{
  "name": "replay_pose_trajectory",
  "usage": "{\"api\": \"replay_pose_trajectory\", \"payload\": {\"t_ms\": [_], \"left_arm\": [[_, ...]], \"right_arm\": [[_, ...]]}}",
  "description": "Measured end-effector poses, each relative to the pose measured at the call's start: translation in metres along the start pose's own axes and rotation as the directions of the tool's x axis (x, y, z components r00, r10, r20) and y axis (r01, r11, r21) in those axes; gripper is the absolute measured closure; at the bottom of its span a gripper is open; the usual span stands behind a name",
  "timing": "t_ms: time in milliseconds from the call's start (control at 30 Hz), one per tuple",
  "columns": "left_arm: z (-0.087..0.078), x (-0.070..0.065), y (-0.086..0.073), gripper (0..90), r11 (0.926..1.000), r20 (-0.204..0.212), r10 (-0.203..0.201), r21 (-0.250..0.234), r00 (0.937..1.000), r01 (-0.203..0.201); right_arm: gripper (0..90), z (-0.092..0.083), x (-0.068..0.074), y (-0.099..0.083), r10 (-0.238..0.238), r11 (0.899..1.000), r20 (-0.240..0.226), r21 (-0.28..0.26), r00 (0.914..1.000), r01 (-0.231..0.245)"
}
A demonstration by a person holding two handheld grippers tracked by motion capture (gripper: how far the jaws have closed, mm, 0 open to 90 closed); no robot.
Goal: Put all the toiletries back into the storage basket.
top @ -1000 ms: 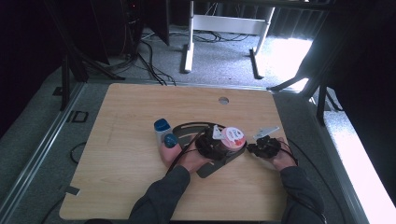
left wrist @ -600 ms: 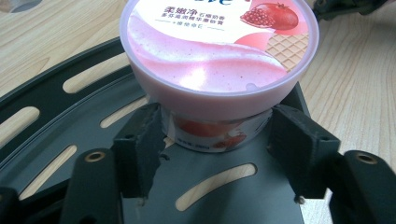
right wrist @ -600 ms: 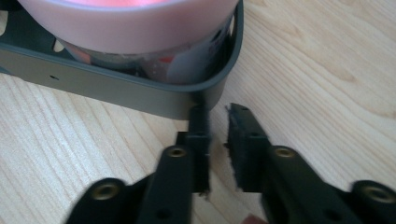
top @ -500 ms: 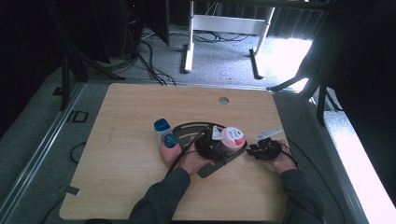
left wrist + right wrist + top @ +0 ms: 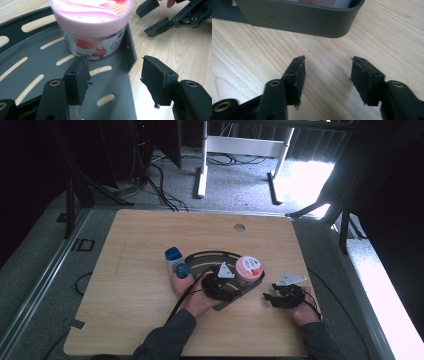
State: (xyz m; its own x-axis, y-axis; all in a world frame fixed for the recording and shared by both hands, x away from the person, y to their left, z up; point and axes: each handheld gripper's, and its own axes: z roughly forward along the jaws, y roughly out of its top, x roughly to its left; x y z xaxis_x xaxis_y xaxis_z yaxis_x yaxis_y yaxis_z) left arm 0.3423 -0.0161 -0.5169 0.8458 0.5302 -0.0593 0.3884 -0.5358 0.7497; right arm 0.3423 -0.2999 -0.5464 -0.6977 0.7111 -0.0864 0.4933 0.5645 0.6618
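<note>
While the left gripper (image 5: 113, 77) sits over the dark slotted tray (image 5: 200, 261), its jaws are spread apart and hold nothing, one jaw above the tray floor, the other outside the tray wall over bare wood. Pink-lidded strawberry dessert cup (image 5: 93, 27) stands upright in the tray's right end, against the wall; label print too blurred to read. Right gripper (image 5: 327, 77) is also spread wide and empty, low over the table (image 5: 140, 235), just off the tray's rounded right corner, near the table's front-right area. Two small blue-capped containers (image 5: 173, 256) stand at the tray's left end, touching or just beside it; cannot tell which, and no writing readable on them.
</note>
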Motion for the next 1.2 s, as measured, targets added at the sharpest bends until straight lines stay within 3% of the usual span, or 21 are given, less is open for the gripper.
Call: {"api": "replay_pose_trajectory", "payload": {"t_ms": [133,267,567,1000,1200], "left_arm": [[-0.007,-0.005,-0.006,40.9,0.9998,-0.016,0.019,0.006,0.9997,-0.019],[-0.013,-0.004,-0.012,42.0,0.9999,-0.021,0.008,0.01,0.9997,-0.008],[-0.028,-0.009,-0.019,43.0,0.9999,-0.017,0.013,-0.001,0.9998,-0.013],[-0.063,-0.014,-0.019,45.2,0.9976,-0.051,0.059,-0.033,0.997,-0.06],[-0.072,-0.014,-0.015,45.3,0.9982,-0.053,0.04,-0.041,0.9978,-0.042]], "right_arm": [[39.3,-0.001,0.001,-0.004,0.036,0.999,0.01,-0.012,0.9993,-0.036],[37.2,-0.001,0.004,-0.004,0.041,0.999,0.035,-0.015,0.9985,-0.041],[36.0,0.001,0.001,-0.01,0.111,0.993,0.0,-0.048,0.9939,-0.111],[31.5,0.001,0.002,-0.012,0.139,0.989,0.019,-0.056,0.9901,-0.138],[30.4,0.001,0.002,-0.012,0.142,0.988,0.021,-0.062,0.9896,-0.141]]}}
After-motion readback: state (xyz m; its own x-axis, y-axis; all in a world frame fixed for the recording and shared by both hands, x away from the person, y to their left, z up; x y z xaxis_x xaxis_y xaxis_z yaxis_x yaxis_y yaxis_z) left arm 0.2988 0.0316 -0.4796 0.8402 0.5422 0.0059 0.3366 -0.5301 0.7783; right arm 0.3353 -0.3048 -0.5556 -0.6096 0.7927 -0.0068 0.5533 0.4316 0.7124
